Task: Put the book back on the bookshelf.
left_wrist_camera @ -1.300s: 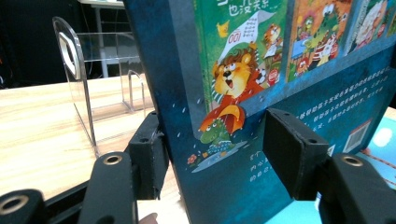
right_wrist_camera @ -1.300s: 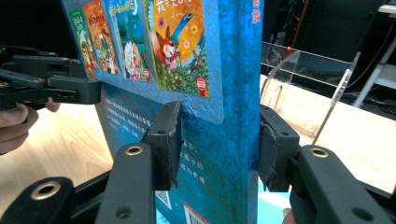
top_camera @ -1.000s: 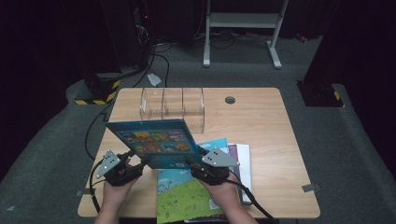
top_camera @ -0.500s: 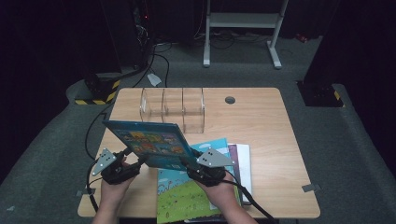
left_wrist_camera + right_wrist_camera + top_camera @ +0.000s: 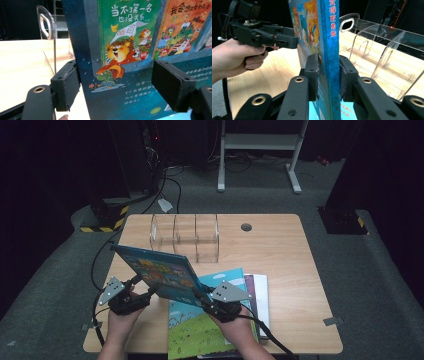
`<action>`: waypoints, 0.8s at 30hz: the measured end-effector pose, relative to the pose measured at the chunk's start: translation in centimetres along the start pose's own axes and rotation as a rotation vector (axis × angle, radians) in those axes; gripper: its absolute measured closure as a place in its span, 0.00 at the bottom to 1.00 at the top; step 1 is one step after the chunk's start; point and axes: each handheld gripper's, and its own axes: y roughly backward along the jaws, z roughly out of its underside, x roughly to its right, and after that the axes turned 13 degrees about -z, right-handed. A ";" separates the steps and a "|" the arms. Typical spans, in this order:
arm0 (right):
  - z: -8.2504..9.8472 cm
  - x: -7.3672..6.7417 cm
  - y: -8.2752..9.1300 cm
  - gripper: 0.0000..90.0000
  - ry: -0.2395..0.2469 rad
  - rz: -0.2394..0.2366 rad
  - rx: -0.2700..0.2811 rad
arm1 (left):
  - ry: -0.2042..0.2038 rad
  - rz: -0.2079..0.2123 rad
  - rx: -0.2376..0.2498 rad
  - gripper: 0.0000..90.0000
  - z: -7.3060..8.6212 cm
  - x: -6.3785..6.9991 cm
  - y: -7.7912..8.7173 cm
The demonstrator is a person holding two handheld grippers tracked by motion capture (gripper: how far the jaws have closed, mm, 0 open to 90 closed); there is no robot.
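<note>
The blue picture book [image 5: 159, 272] is held up off the worktop [image 5: 280, 250], tilted on edge, in front of the person and just short of the clear rack [image 5: 186, 236]. Its cover, seen in the left gripper view [image 5: 125, 50], shows cartoon animals and Chinese lettering; the right gripper view looks along its blue spine [image 5: 332, 50].

The right tongs [image 5: 329, 75] are clamped on the book's lower corner: both black pads press flat against the covers, one on each side of the spine, and the jaws have just been closing onto it. In the high view these tongs [image 5: 202, 296] sit at the book's near right corner, over the stack below.

The left tongs [image 5: 120, 86] stand wide, their jaws having just been opening. The book's cover lies across the gap between them, but the right-hand pad [image 5: 172, 85] stands clear of it; whether the left-hand pad touches the edge I cannot tell. From above, these tongs [image 5: 150, 292] are at the book's near left edge.

The clear rack is an acrylic holder with upright dividers that form several slots, standing toward the far side of the worktop. Every slot that can be seen is bare; through the walls only the wood shows.

Under the right hand [image 5: 237, 330] a stack of other books [image 5: 250, 290] lies flat on the worktop, the top one with a green and light-blue cover [image 5: 195, 330].
</note>
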 end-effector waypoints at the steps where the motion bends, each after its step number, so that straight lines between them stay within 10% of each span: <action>1: 0.0 0.0 0.0 0.81 0.003 0.000 -0.002 | -0.003 -0.001 0.000 0.27 0.0 0.0 0.0; 24: 0.3 -2.2 -1.3 0.92 0.054 -0.037 -0.005 | -0.020 -0.083 0.043 0.33 -1.5 1.2 1.0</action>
